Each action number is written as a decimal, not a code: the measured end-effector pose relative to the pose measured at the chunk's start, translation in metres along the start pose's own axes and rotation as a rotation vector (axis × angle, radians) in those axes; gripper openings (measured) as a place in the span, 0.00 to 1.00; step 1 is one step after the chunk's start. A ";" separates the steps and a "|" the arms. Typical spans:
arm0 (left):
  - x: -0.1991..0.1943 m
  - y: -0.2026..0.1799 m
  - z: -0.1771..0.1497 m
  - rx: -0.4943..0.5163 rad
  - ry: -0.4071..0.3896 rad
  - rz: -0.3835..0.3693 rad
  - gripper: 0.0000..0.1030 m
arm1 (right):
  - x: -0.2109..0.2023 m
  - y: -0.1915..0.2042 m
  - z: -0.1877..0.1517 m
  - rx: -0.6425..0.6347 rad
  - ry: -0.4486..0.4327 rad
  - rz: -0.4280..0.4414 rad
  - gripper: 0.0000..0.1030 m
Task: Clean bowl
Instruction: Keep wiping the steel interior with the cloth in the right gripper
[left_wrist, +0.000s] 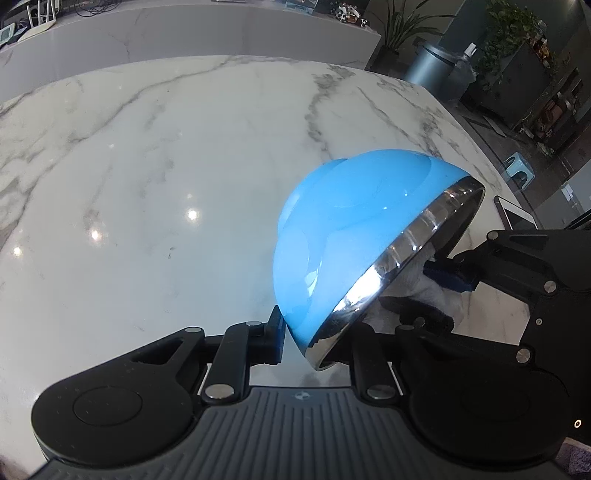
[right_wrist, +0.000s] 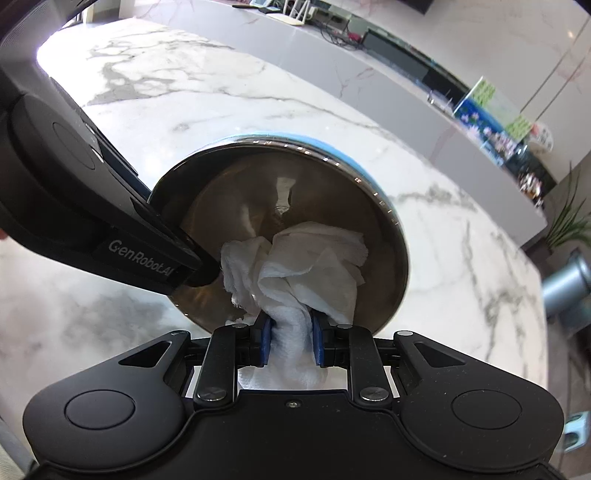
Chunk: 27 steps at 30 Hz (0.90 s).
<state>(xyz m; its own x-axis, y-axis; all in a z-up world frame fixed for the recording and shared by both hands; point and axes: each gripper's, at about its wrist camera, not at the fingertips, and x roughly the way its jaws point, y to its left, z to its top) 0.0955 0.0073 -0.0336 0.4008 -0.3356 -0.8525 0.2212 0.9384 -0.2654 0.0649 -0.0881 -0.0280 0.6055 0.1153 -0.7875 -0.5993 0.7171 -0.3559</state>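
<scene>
Blue on the outside and rimmed in polished steel, the bowl (left_wrist: 343, 236) is seen tipped on its side in the left wrist view, lifted above a white marble table (left_wrist: 147, 184) veined in grey. Its rim is pinched by the left gripper (left_wrist: 317, 339): one blue-padded finger (left_wrist: 277, 334) is pressed against the blue outer wall, while the other is hidden behind the rim. To the right of the bowl, the right gripper (left_wrist: 436, 291) is seen reaching into the bowl's mouth with a white paper towel (left_wrist: 432, 291). Beyond the bowl, at the table's far right edge, a phone (left_wrist: 515, 212) is laid flat. Further behind the bowl, a grey cylindrical bin (left_wrist: 430, 64) and leafy potted plants (left_wrist: 513, 33) are visible, with a long pale counter (left_wrist: 184, 33) beyond the table.

In the right wrist view, the bowl's (right_wrist: 391, 236) bare steel interior is faced head-on. A crumpled white paper towel (right_wrist: 314, 266) is pressed against the lower inside wall of the bowl, and its twisted tail is clamped between the blue pads (right_wrist: 266, 339) of the right gripper (right_wrist: 291, 339). At the bowl's left rim, the black body of the left gripper (right_wrist: 110, 221) is seen, printed with white lettering. Around the bowl, the marble table (right_wrist: 461, 258) is spread, and behind it a cluttered counter (right_wrist: 369, 74) is seen.
</scene>
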 end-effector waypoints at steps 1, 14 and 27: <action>-0.001 -0.001 0.000 0.011 0.002 0.008 0.15 | 0.000 0.001 0.001 -0.007 -0.002 -0.004 0.18; -0.013 -0.001 -0.002 0.077 -0.009 0.081 0.16 | -0.001 0.016 0.008 -0.078 -0.023 -0.042 0.17; -0.002 0.013 0.005 -0.090 -0.080 -0.019 0.29 | 0.003 -0.010 -0.002 0.178 0.026 0.102 0.19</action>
<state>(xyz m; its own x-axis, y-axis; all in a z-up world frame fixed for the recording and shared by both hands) 0.1016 0.0194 -0.0328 0.4680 -0.3559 -0.8089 0.1505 0.9341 -0.3239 0.0723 -0.0964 -0.0279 0.5314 0.1773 -0.8283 -0.5536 0.8128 -0.1812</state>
